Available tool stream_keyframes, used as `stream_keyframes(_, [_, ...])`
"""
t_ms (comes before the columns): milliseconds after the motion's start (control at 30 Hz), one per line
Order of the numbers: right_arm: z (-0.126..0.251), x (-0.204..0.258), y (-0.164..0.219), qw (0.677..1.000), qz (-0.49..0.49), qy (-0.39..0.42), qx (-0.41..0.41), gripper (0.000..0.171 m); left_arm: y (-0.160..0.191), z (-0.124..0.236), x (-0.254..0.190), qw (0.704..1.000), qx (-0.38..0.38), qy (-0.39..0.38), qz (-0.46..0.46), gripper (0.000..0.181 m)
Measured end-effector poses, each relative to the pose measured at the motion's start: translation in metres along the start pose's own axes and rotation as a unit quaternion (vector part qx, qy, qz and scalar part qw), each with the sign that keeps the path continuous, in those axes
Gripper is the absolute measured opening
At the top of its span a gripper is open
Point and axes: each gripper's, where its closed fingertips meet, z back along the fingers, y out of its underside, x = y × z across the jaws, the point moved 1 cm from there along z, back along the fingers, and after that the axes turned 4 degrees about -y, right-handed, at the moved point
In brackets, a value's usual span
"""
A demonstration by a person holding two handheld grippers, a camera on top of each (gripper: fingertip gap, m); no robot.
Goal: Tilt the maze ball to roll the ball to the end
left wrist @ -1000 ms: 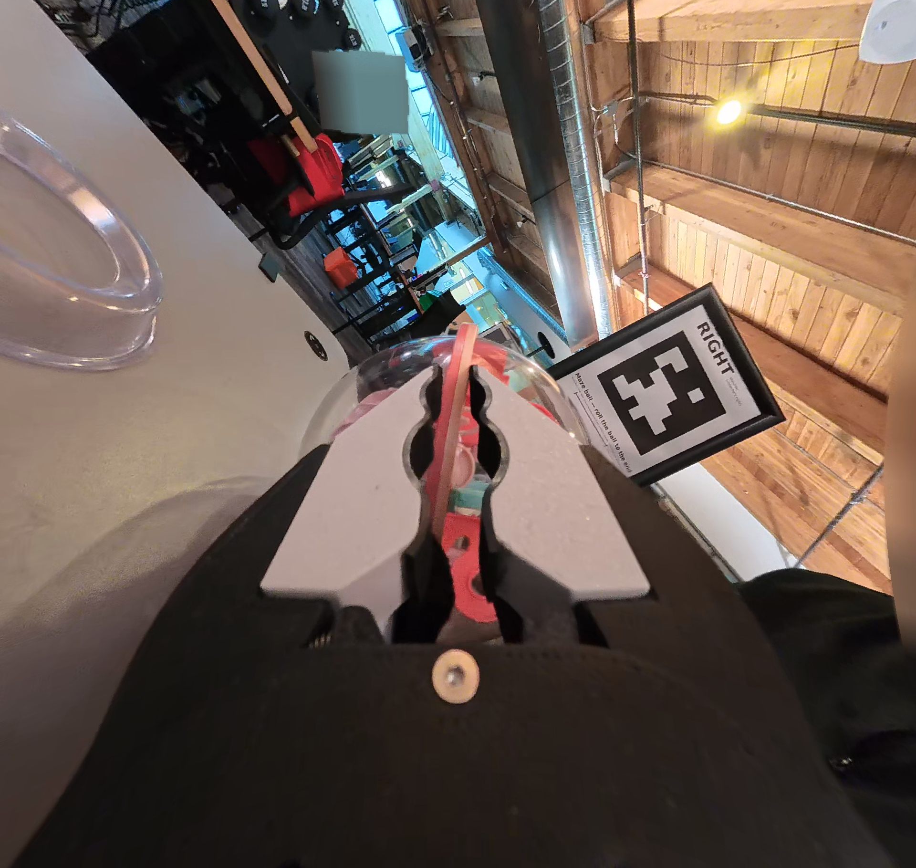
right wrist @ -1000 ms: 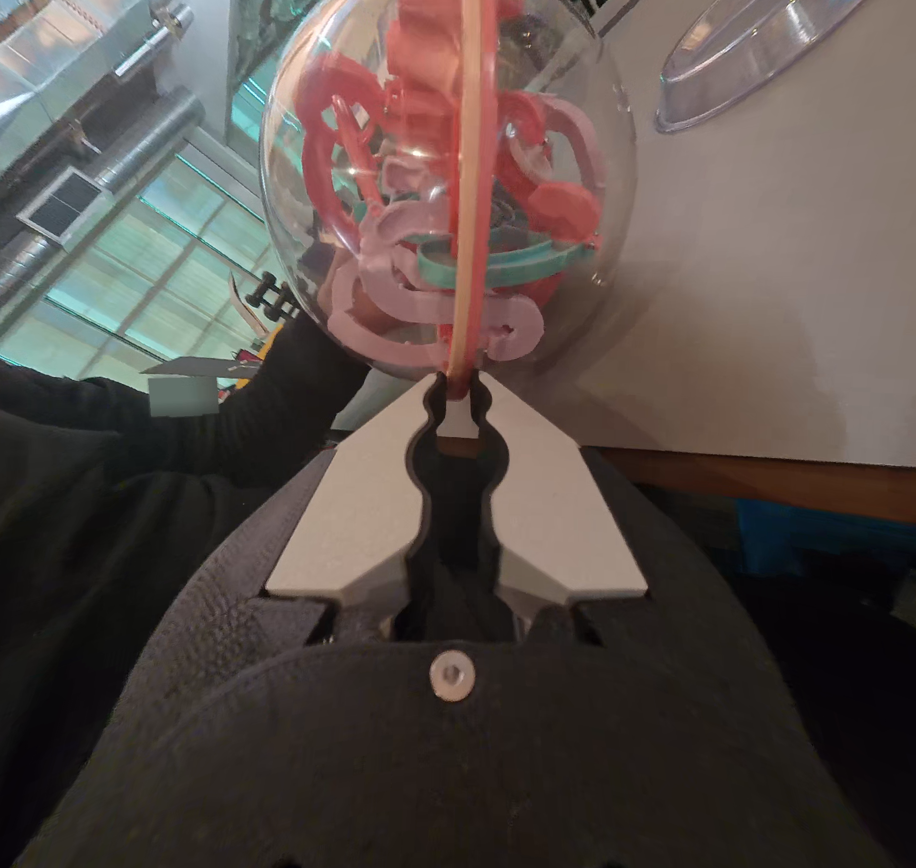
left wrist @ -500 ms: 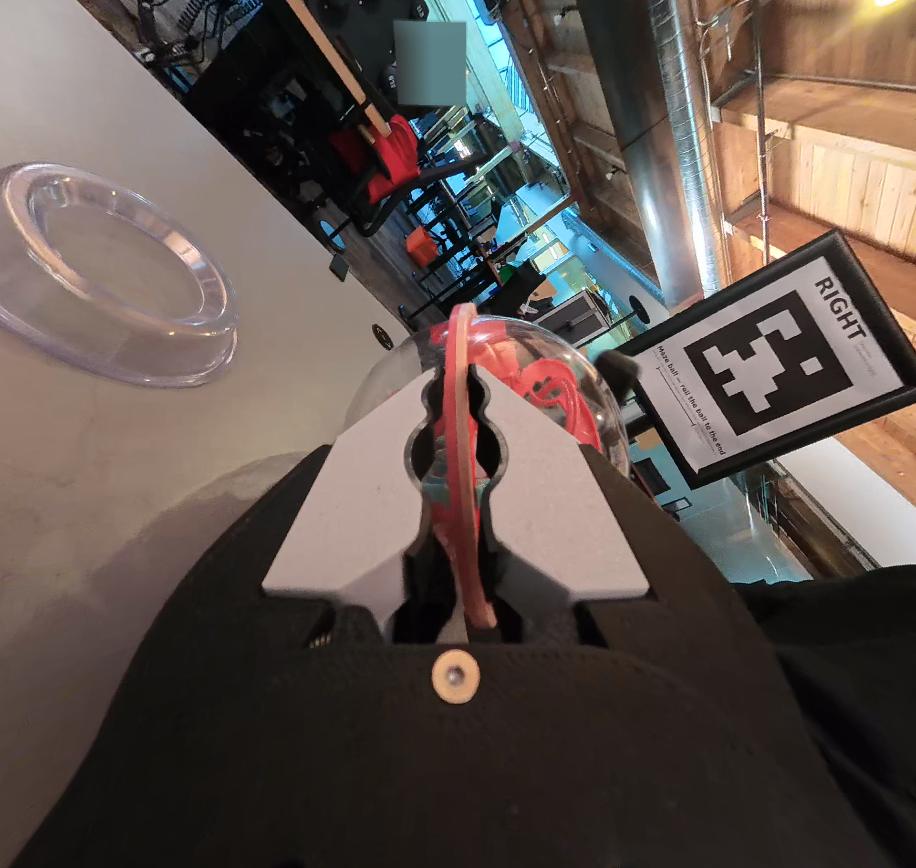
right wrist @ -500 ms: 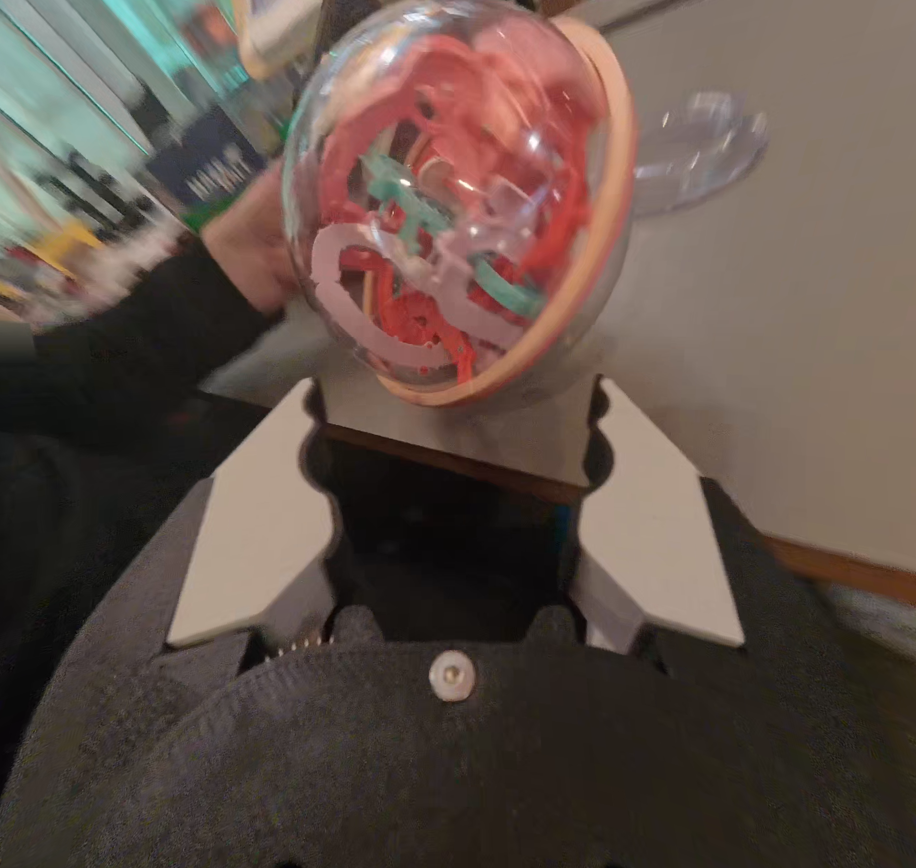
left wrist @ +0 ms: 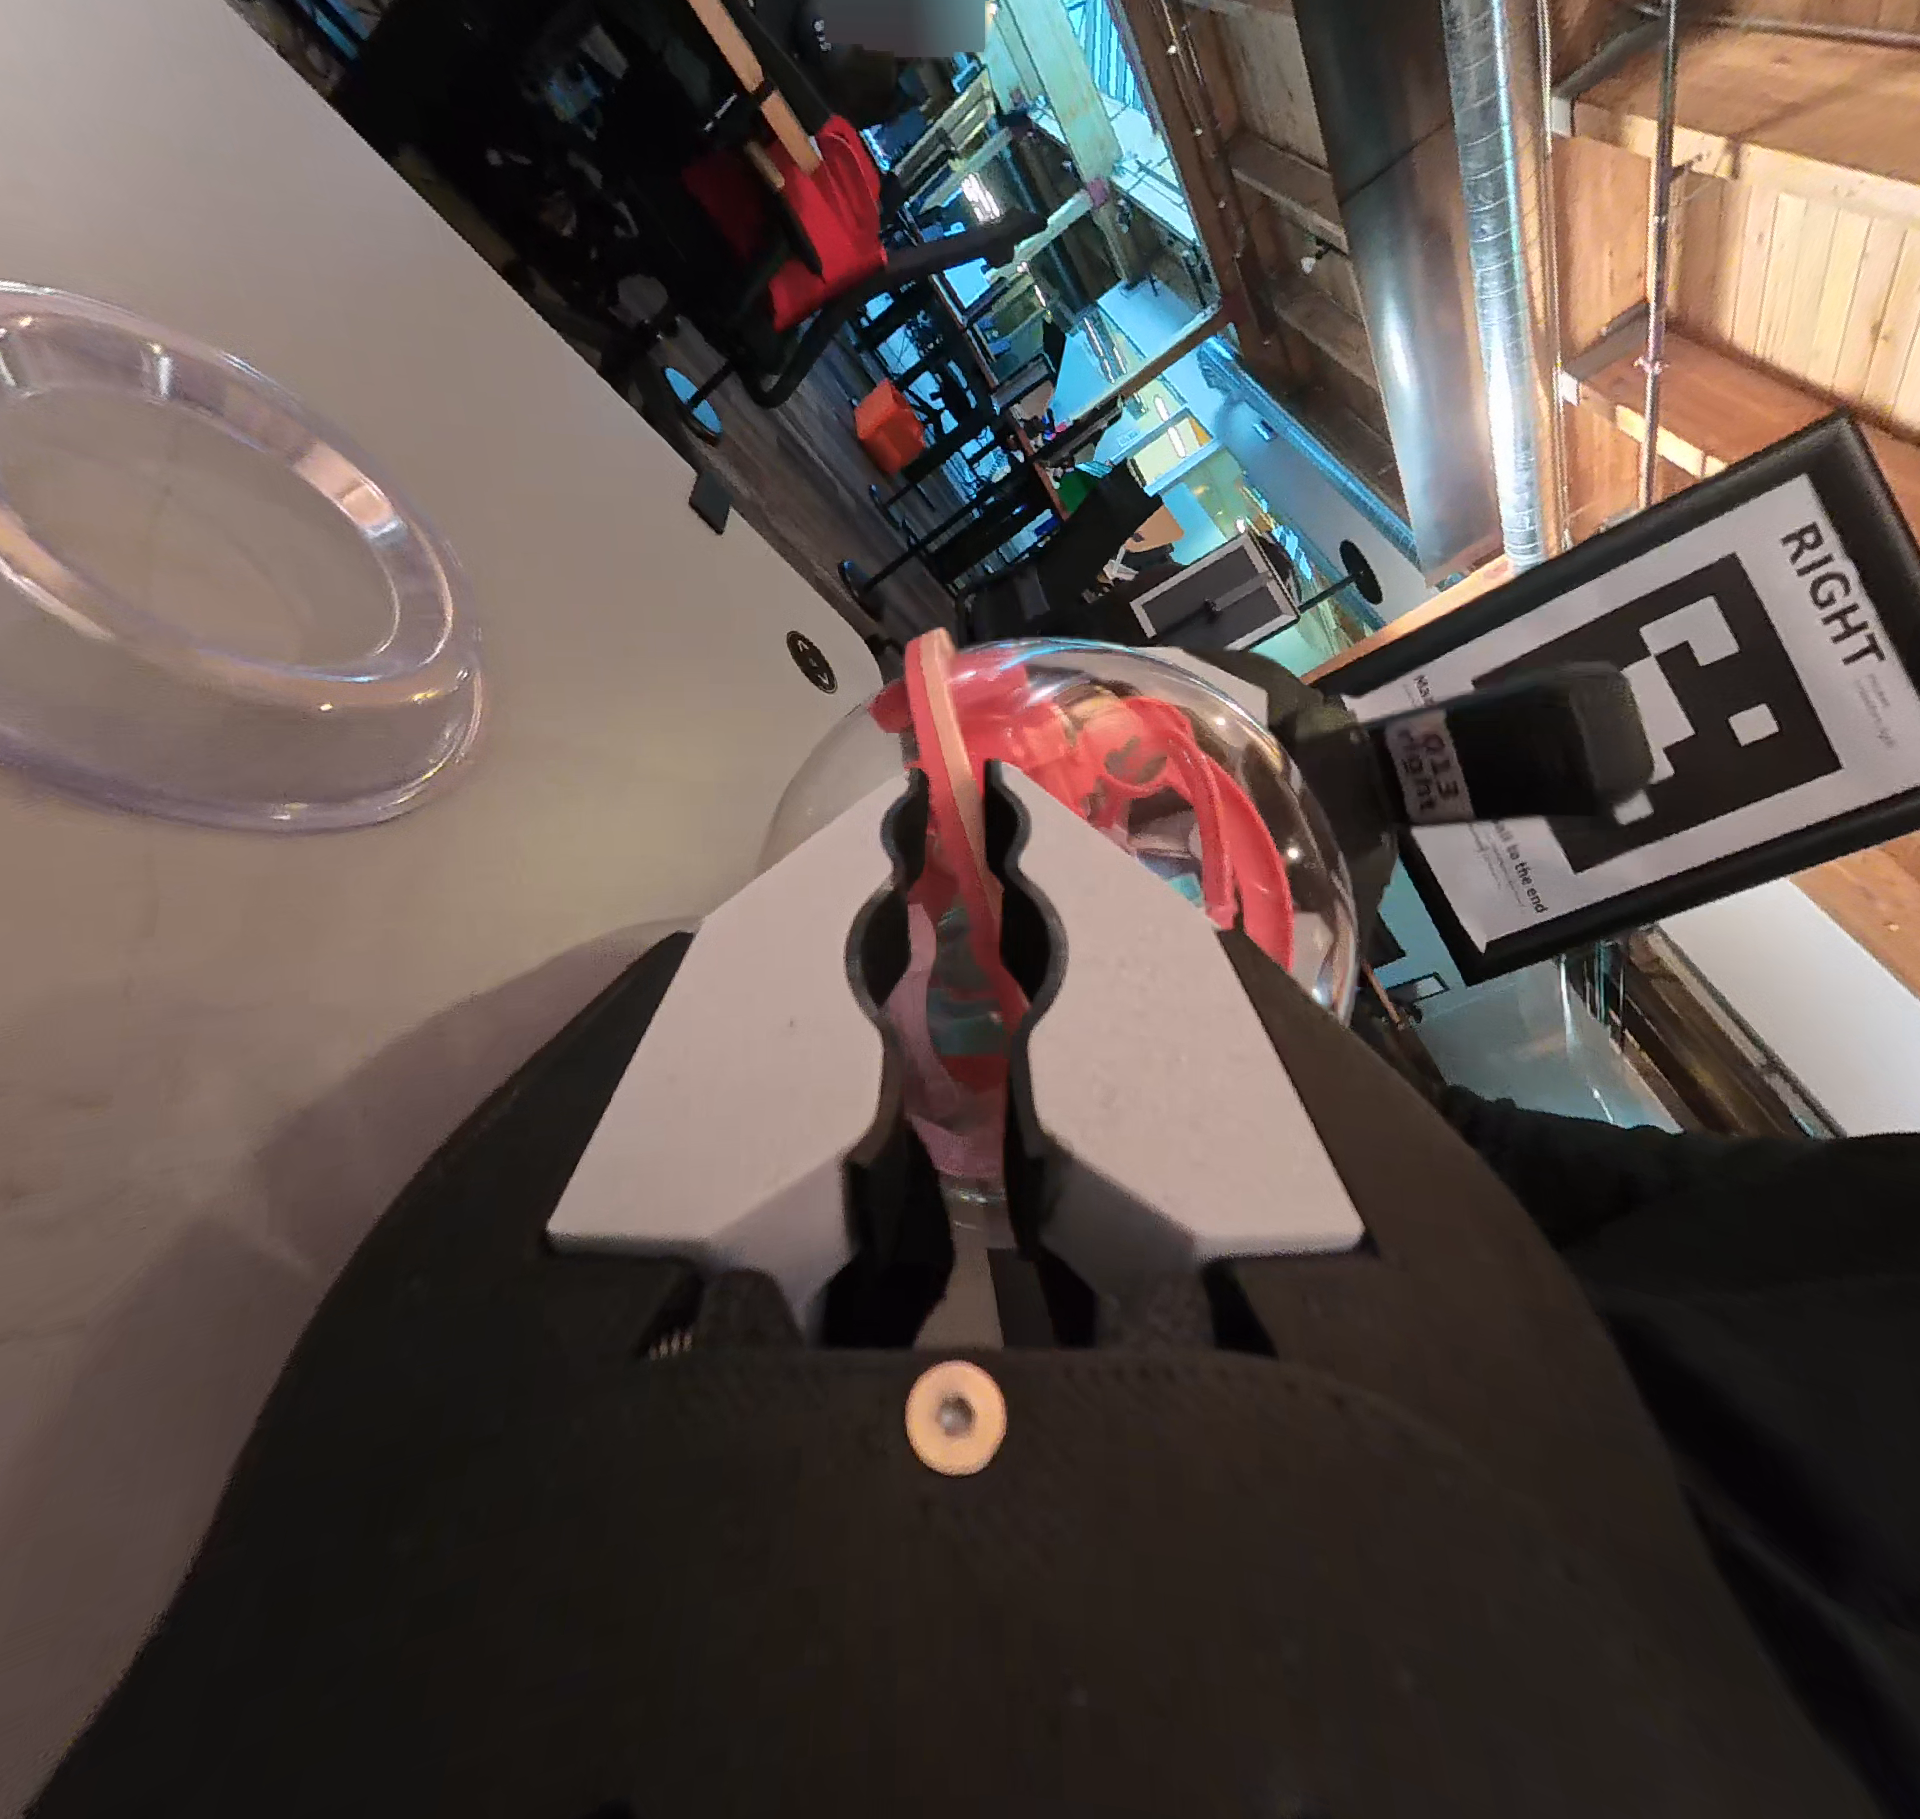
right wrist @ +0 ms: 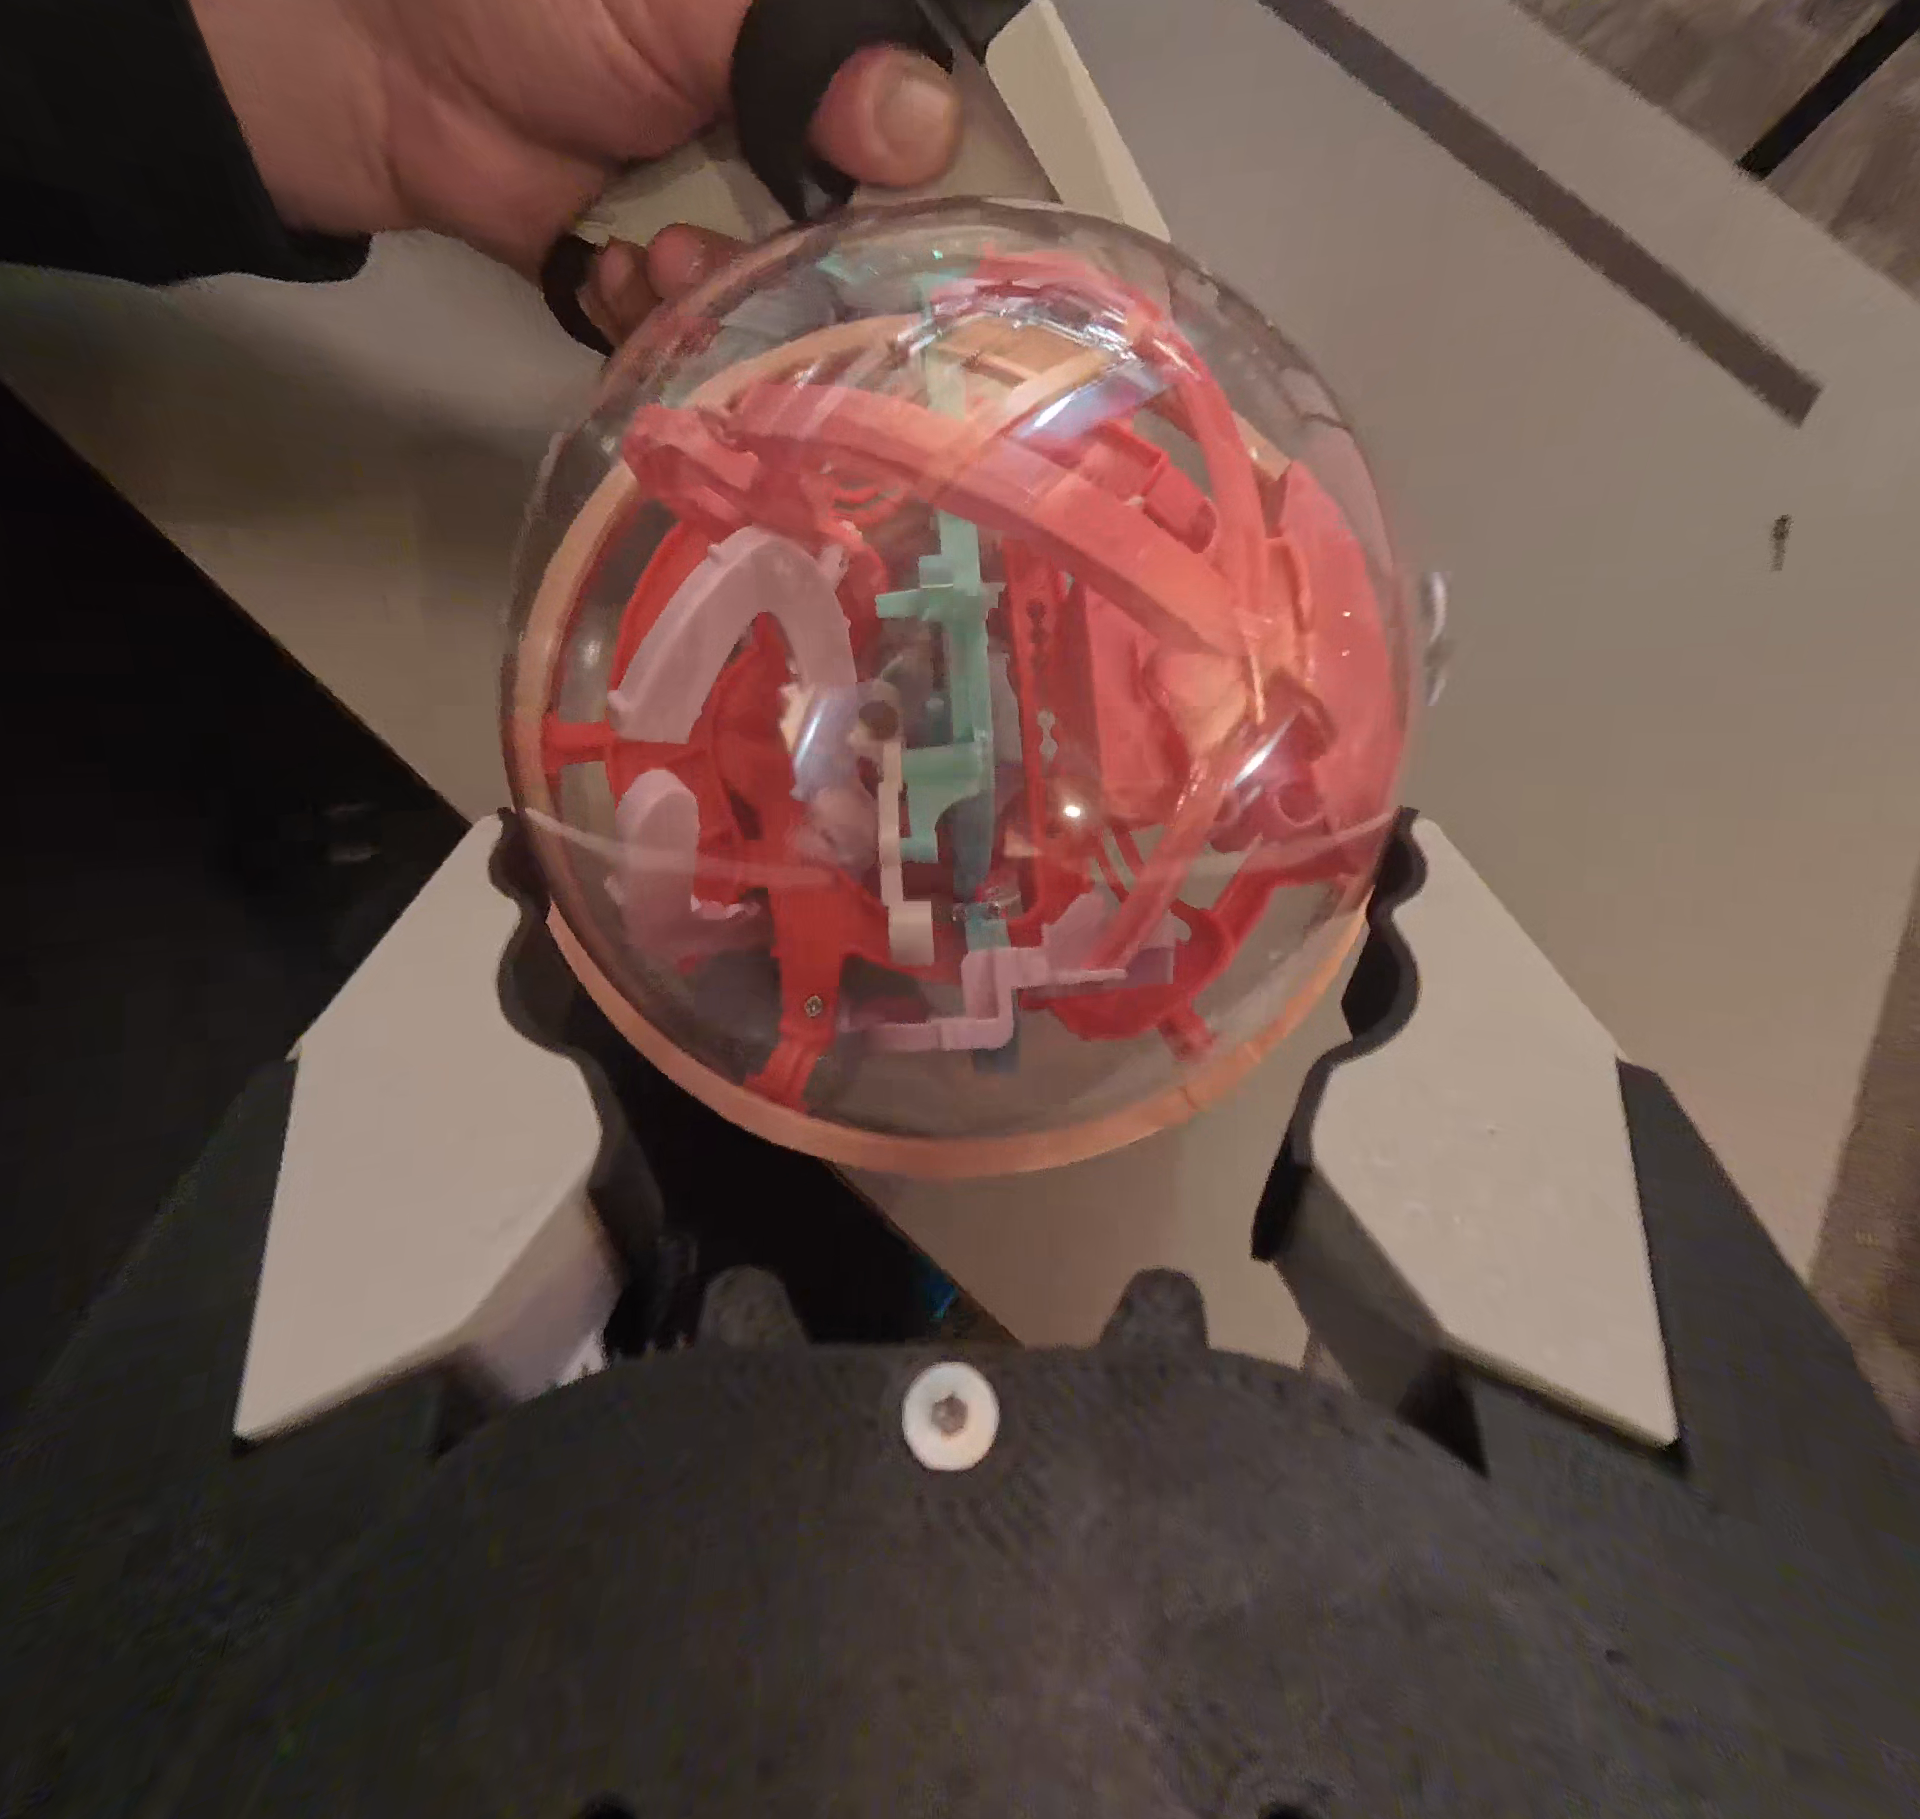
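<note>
Your left tool (left wrist: 954, 782) is pinched narrow on the maze ball's (right wrist: 961, 678) orange seam ring (left wrist: 940, 730), carrying the clear sphere off the grey counter (left wrist: 260, 938), well clear of the clear plastic stand (left wrist: 208, 574). Your right tool (right wrist: 956, 834) gapes wide, its fingers (right wrist: 416, 1094) flanking the sphere's sides, probably set to cradle it. I can't pick out the little ball inside.

Left wrist view is bright, lit from far windows, with a soft shadow on the grey table (left wrist: 260, 990) and strong wide-angle bending at the edges. Right wrist view is dimmer, slightly motion-blurred, with glare streaks, perhaps reflections, across the maze ball (right wrist: 961, 689).
</note>
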Motion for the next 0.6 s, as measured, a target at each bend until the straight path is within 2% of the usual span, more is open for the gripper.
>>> stream_keyframes(100, [0.002, 0.000, 0.006, 0.999, -0.029, -0.026, 0.001, 0.151, -0.001, 0.001, -0.008, 0.999, 0.006, 0.024, -0.035, 0.015])
stream_keyframes(133, [0.003, -0.001, 0.008, 0.999, -0.036, -0.029, -0.001, 0.151, 0.000, 0.001, -0.013, 0.998, 0.014, 0.037, -0.049, 0.024])
stream_keyframes(167, [0.004, -0.001, 0.010, 0.998, -0.045, -0.032, -0.004, 0.151, 0.004, 0.002, -0.016, 0.997, 0.034, 0.045, -0.058, 0.041])
stream_keyframes(300, [0.007, -0.003, 0.015, 0.996, -0.070, -0.045, -0.016, 0.150, 0.017, 0.015, -0.029, 0.984, 0.059, 0.067, -0.152, 0.066])
stream_keyframes(333, [0.007, -0.003, 0.016, 0.996, -0.074, -0.053, -0.018, 0.150, 0.020, 0.017, -0.034, 0.977, 0.055, 0.073, -0.190, 0.073])
stream_keyframes(400, [0.007, 0.000, 0.015, 0.995, -0.075, -0.068, -0.022, 0.150, 0.031, 0.017, -0.033, 0.951, 0.056, 0.040, -0.301, 0.103])
stream_keyframes(467, [0.006, 0.001, 0.013, 0.993, -0.078, -0.084, -0.027, 0.150, 0.048, 0.012, -0.028, 0.926, 0.086, 0.017, -0.368, 0.124])
stream_keyframes(600, [0.002, 0.000, 0.007, 0.990, -0.090, -0.102, -0.044, 0.150, 0.074, -0.006, -0.020, 0.902, 0.135, -0.001, -0.410, 0.135])
